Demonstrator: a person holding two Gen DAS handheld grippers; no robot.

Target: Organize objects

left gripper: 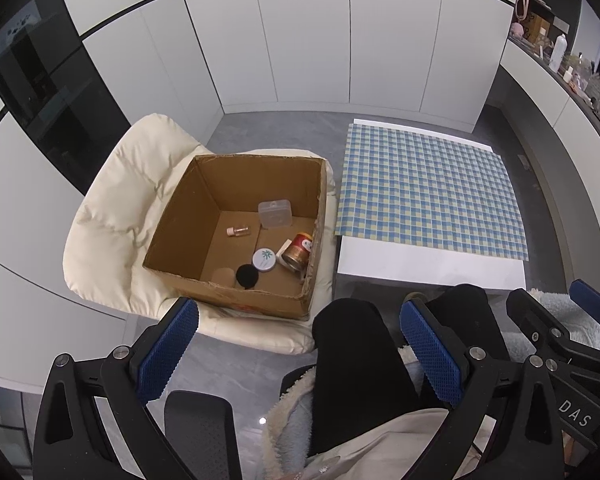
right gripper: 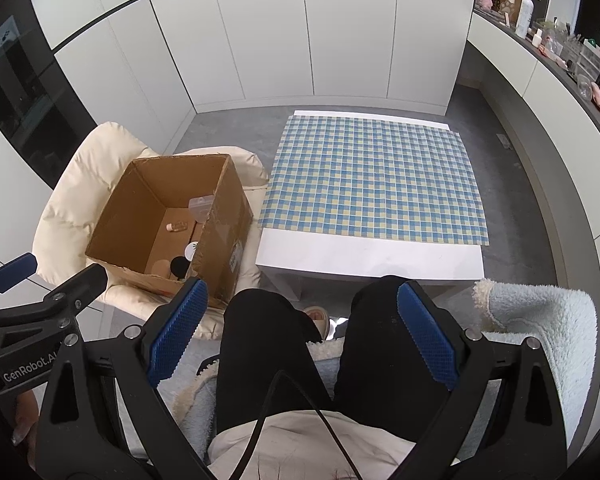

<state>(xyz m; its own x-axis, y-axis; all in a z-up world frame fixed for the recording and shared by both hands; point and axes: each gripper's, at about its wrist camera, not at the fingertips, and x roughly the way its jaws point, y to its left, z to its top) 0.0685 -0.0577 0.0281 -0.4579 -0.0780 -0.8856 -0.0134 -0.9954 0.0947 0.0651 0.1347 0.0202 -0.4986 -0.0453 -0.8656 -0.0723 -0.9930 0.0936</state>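
Item: open brown cardboard box (left gripper: 236,184), set on the seat of a cream padded chair (left gripper: 112,216), left of the worktop.

Contents, all lying on the box floor:
- clear plastic hinged case (left gripper: 275,213), toward the far wall;
- small pinkish bottle (left gripper: 238,231), on its side, left of the case;
- round white tin with a green palm mark (left gripper: 264,260), near the middle;
- red-and-gold can (left gripper: 298,252), tipped over, against the right wall, just beside the tin;
- black round disc (left gripper: 247,276), touching the tin's near edge;
- tan round disc (left gripper: 224,277), just left of the black one.

Adjacent: low white worktop (right gripper: 372,258), covered for the most part by a blue-and-yellow checked cloth (right gripper: 374,180), nothing lying on it. The box stood just beside its left edge.

Surroundings: grey floor, white cabinet doors behind, a cluttered shelf at upper right.

My left claw (left gripper: 300,348) hung spread wide and held nothing, above my knees in black trousers (left gripper: 352,360), near the box's front corner. My right claw (right gripper: 302,338) was likewise spread wide, held nothing, and hung over my lap, a pale blue fleece (right gripper: 540,320) at its right.
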